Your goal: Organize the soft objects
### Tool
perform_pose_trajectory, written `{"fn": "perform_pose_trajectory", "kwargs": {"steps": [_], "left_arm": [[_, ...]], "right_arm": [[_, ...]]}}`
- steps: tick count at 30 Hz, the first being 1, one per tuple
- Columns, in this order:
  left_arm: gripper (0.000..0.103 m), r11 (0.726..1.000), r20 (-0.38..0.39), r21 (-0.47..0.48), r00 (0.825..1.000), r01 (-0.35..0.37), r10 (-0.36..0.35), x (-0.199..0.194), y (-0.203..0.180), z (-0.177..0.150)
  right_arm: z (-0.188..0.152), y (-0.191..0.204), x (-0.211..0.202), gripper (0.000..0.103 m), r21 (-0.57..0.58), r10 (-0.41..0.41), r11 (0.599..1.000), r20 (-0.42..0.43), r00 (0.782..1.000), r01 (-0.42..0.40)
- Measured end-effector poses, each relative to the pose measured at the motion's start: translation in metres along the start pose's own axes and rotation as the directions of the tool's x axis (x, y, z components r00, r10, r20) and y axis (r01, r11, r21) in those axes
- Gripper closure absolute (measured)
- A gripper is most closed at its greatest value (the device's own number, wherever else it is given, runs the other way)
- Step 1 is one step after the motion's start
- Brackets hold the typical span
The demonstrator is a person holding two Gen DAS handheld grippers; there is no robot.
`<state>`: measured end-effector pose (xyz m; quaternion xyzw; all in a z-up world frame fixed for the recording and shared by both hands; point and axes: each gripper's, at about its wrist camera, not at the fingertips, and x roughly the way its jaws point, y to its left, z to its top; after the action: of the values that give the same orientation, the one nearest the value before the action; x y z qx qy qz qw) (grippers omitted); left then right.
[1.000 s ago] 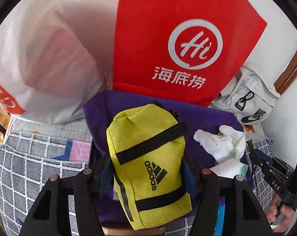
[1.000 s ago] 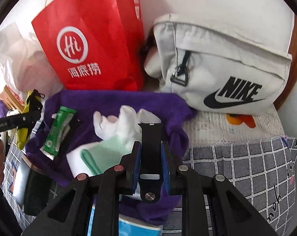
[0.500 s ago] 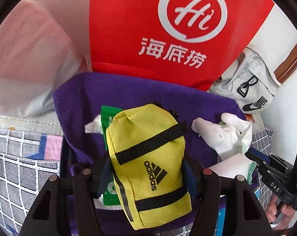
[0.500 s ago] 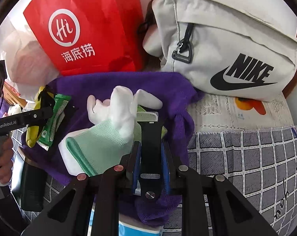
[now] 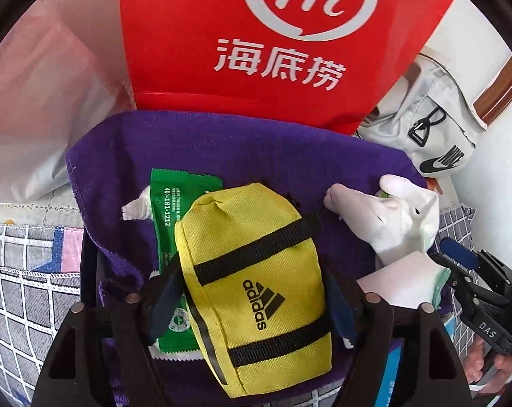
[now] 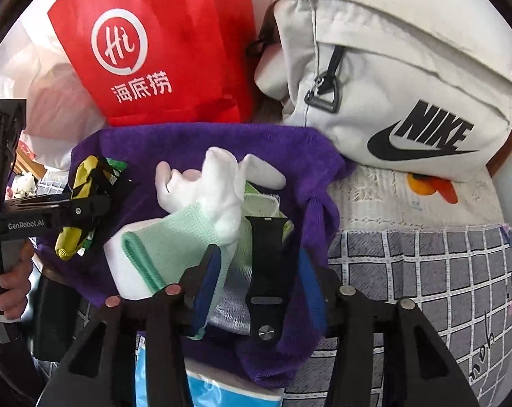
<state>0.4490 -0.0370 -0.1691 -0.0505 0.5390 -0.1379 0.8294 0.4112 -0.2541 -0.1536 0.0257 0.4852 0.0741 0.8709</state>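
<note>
Both claws are spreading now: the left claw (image 5: 252,298) is opening around the yellow pouch (image 5: 256,288), which is lying on the purple towel (image 5: 222,146) over a green packet (image 5: 169,203), pads looking just clear of it. Same deal for the right claw (image 6: 259,281), letting go of the black strap (image 6: 268,271) beside the white glove (image 6: 205,183), near the towel's front edge.
</note>
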Motion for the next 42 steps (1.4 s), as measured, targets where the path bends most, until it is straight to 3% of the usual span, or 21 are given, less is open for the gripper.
{"fn": "perform_pose_trajectory", "kwargs": {"steps": [5, 12, 16, 25, 33, 42], "left_arm": [[0.017, 0.999, 0.042, 0.019, 0.999, -0.033, 0.032, -0.014, -0.012, 0.001], [0.017, 0.999, 0.088, 0.007, 0.995, -0.049, 0.048, -0.052, -0.015, -0.011], [0.017, 0.998, 0.105, 0.023, 0.993, -0.062, 0.059, -0.083, -0.020, -0.031], [0.017, 0.996, 0.184, 0.002, 0.979, -0.092, 0.090, -0.169, -0.014, -0.097], [0.017, 0.994, 0.233, 0.006, 0.967, -0.111, 0.107, -0.214, -0.027, -0.165], [0.017, 0.991, 0.285, 0.027, 0.951, -0.130, 0.117, -0.254, -0.048, -0.230]], "right_arm": [[0.001, 0.006, -0.023, 0.036, 0.009, -0.013, 1.000, 0.056, 0.998, 0.013], [-0.017, 0.022, -0.057, 0.035, 0.006, -0.019, 1.000, 0.075, 0.997, 0.018], [-0.035, 0.033, -0.086, 0.019, 0.020, -0.018, 1.000, 0.126, 0.992, 0.015], [-0.078, 0.063, -0.164, 0.004, 0.006, -0.029, 1.000, 0.239, 0.971, 0.029], [-0.130, 0.081, -0.210, 0.003, -0.002, 0.026, 1.000, 0.233, 0.972, -0.026], [-0.183, 0.088, -0.248, 0.003, 0.007, -0.038, 0.999, 0.254, 0.967, 0.037]]}}
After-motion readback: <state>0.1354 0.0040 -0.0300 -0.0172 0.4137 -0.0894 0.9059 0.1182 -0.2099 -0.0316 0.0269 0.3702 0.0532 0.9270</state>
